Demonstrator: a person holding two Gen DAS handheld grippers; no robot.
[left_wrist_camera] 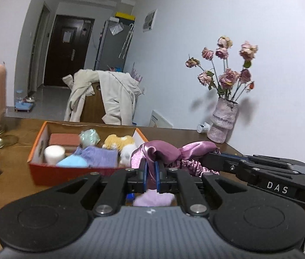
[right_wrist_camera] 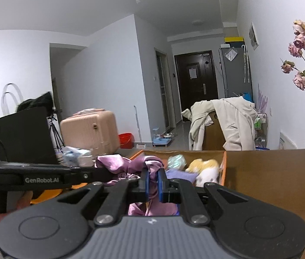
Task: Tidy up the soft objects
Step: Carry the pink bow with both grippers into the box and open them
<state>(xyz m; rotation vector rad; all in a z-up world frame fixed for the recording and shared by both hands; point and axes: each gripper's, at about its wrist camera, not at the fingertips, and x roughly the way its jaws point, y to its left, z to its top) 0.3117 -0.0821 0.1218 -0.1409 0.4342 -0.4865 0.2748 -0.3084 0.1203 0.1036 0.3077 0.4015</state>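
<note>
Item 1: purple satin cloth (left_wrist_camera: 163, 151), bunched, held above the wooden table (left_wrist_camera: 18, 127) at the near right corner of my orange box (left_wrist_camera: 50, 172).

Item 2: my left gripper (left_wrist_camera: 151, 170), blue pads clamped on a fold of that cloth.

Item 3: my right gripper (right_wrist_camera: 153, 181), likewise clamped on the same cloth (right_wrist_camera: 117, 161); it enters the left view from 3 o'clock.

Item 4: box contents: yellow-white plush toy (left_wrist_camera: 120, 142), lilac towel (left_wrist_camera: 100, 155), blue soft piece (left_wrist_camera: 72, 161), white roll (left_wrist_camera: 54, 153).

Item 5: vase of dried roses (left_wrist_camera: 223, 118), 2 o'clock.
</note>
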